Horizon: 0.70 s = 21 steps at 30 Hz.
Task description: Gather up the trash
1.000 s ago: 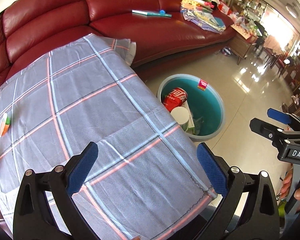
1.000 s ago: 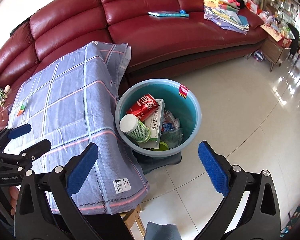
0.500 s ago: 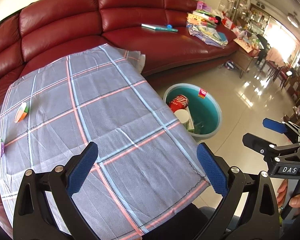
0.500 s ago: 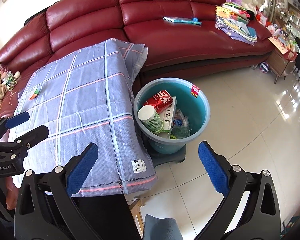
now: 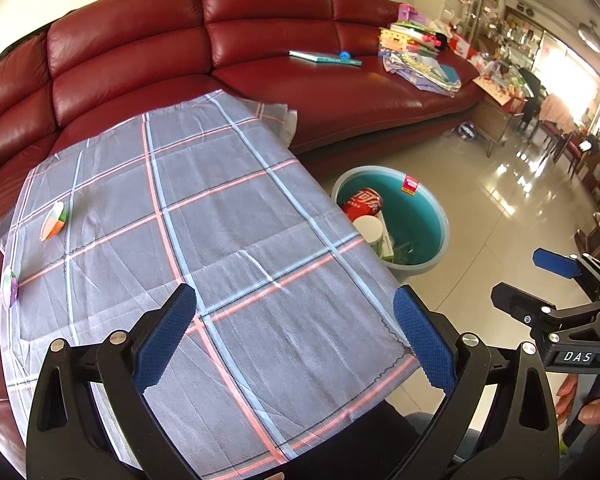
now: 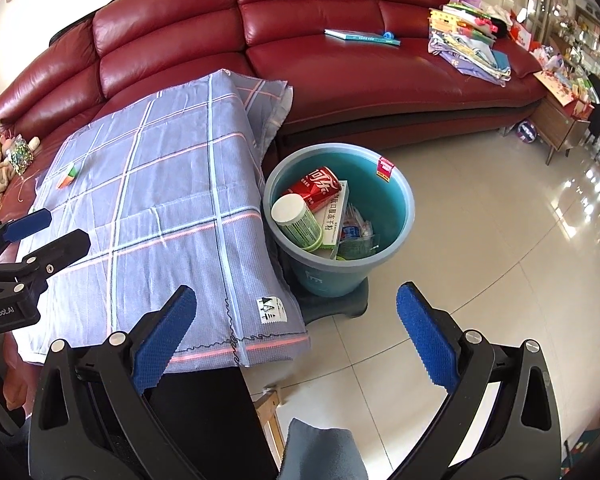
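Note:
A teal bin (image 6: 400,216) (image 5: 436,216) stands on the floor beside the table's right edge. It holds a red can (image 6: 316,186), a white-capped green bottle (image 6: 296,220), a box and wrappers. On the plaid tablecloth (image 5: 228,220) lie a small orange-and-green wrapper (image 5: 53,221) (image 6: 68,175) at the far left and a round item (image 5: 9,287) at the left edge. My left gripper (image 5: 296,338) hovers open over the cloth's near part. Nothing sits between the fingers of my right gripper (image 6: 296,338), which stands open above the floor in front of the bin.
A red leather sofa (image 5: 260,48) curves behind the table, with a book (image 5: 324,57) and a pile of papers and cloth (image 5: 420,60) on it. Tiled floor (image 6: 500,240) stretches right of the bin. A wooden cabinet (image 6: 560,124) stands at the far right.
Both grippers have pulled back and risen, so the table and bin look smaller and farther. Both stay open and empty. The bin's contents have not moved.

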Each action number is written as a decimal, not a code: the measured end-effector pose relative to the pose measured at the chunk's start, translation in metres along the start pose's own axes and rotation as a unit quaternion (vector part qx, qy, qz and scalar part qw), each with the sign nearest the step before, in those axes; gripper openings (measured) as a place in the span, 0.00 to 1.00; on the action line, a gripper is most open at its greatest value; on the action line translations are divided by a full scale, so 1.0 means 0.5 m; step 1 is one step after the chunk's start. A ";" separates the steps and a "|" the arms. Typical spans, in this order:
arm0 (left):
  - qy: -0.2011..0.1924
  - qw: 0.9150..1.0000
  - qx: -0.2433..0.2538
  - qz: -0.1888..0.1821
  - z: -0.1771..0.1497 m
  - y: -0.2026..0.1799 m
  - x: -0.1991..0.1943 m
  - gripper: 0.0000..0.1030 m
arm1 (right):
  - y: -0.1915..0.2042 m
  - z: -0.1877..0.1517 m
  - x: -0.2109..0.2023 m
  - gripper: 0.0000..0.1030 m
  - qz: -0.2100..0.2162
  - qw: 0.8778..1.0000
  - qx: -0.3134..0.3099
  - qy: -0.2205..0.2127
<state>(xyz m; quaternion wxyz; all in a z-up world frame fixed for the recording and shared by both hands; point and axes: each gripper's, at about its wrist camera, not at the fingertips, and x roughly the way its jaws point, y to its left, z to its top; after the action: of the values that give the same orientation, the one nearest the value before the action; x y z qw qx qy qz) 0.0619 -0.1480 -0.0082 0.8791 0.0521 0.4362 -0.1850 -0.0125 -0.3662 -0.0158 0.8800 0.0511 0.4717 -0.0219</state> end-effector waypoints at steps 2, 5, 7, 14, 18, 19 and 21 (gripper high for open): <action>0.002 1.000 -0.001 0.000 -0.003 -0.001 0.003 0.96 | 0.000 0.000 0.005 0.93 0.000 1.000 0.002 0.002; 0.006 1.000 -0.003 0.001 -0.007 -0.003 0.009 0.96 | -0.001 -0.002 0.015 0.94 0.000 1.000 0.003 0.009; 0.007 1.000 -0.003 0.002 -0.008 -0.003 0.014 0.96 | -0.003 -0.003 0.020 0.94 0.000 1.000 0.004 0.013; 0.013 1.000 -0.004 0.008 -0.004 -0.004 0.024 0.96 | -0.011 -0.002 0.034 0.94 0.000 1.000 0.010 0.021; 0.014 1.000 -0.004 0.012 -0.002 -0.003 0.027 0.96 | -0.015 0.000 0.035 0.94 0.001 1.000 0.013 0.021; 0.014 1.000 -0.004 0.012 -0.002 -0.002 0.027 0.96 | -0.016 0.002 0.035 0.94 0.001 1.000 0.014 0.021; 0.014 1.000 -0.005 0.013 -0.001 -0.001 0.028 0.96 | -0.017 0.002 0.036 0.94 0.002 1.000 0.015 0.022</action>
<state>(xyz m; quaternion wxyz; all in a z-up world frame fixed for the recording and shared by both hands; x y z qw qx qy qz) 0.0688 -0.1523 -0.0195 0.8755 0.0560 0.4486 -0.1707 -0.0025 -0.3747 -0.0307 0.8688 0.0657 0.4901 -0.0266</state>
